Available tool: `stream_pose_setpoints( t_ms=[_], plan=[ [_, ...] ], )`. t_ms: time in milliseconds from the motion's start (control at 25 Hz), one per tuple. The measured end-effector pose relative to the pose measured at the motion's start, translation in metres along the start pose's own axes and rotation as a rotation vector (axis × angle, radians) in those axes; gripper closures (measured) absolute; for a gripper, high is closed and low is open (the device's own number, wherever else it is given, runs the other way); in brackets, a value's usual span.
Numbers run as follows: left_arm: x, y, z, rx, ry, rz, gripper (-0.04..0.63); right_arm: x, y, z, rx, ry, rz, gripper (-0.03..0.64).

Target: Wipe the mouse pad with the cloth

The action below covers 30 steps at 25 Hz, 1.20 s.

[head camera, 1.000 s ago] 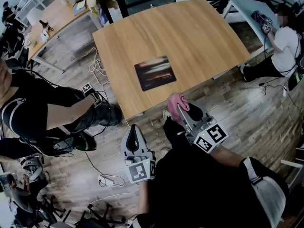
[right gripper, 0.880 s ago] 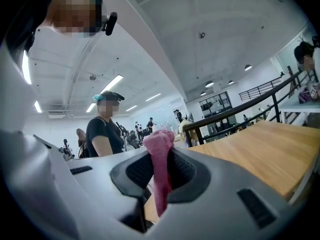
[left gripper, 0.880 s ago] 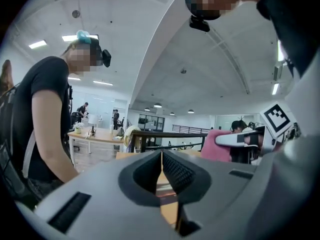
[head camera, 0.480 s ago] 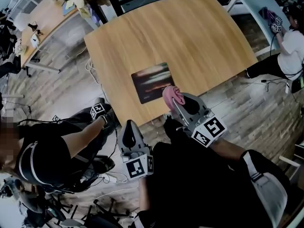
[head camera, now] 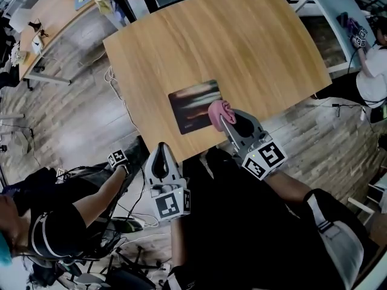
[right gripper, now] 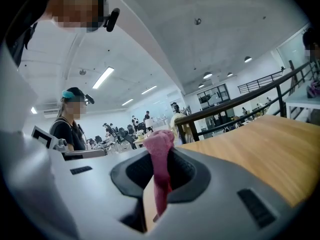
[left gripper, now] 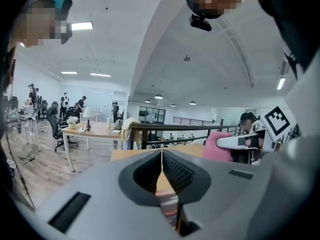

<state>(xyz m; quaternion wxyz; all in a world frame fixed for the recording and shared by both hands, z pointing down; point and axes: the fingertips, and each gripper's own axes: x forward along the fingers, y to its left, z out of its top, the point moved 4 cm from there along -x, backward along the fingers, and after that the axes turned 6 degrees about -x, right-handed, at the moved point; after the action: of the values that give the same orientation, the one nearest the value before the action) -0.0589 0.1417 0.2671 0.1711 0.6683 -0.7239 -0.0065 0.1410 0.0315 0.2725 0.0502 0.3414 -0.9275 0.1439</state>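
Cloth [head camera: 220, 112] is the pink bunched-up thing, and it's clamped in the right gripper [head camera: 222, 119]. In the right gripper view the fingers [right gripper: 186, 173] are pressed in on it from both sides. A wad of it pokes up past the tips and a strip hangs down through the gap between them.

From the head view, the wad sits right over the right edge of the mouse pad [head camera: 195, 106], down by its lower right corner. Can't tell from there if it's actually pressing on the pad or just above it.

The pad itself is dark with a blurry orange-ish print. It lies flat on the light wood desk [head camera: 242, 41], near the desk's lower edge in the frame and a bit left of centre.

The left gripper [head camera: 160, 146] has its fingers [left gripper: 178, 173] closed flat against each other, nothing between them. In the head view it sits lower left of the pad, tips about at the desk's near edge and well apart from the cloth. Its own view looks out over the desk, with the cloth showing at the right of the frame.

There's another person [head camera: 54, 222] in the lower left of the head view, and a second desk [head camera: 48, 17] at the upper left.
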Motion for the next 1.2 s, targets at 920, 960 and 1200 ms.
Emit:
stream_pose_setpoints(
  t_ms=[920,960,1200],
  plan=[
    [0.211,0.090,-0.173,0.070,0.661,-0.343,0.489,0.109,-0.048,-0.076,-0.044,0.123,-0.248,0.551],
    [0.217,0.092,-0.182,0.077,0.684,-0.344,0.489,0.111,-0.051,-0.082,-0.047,0.136,-0.257,0.551],
    [0.250,0.100,-0.215,0.104,0.790,-0.361,0.489,0.118,-0.077,-0.109,-0.134,0.233,-0.324,0.551]
  ],
)
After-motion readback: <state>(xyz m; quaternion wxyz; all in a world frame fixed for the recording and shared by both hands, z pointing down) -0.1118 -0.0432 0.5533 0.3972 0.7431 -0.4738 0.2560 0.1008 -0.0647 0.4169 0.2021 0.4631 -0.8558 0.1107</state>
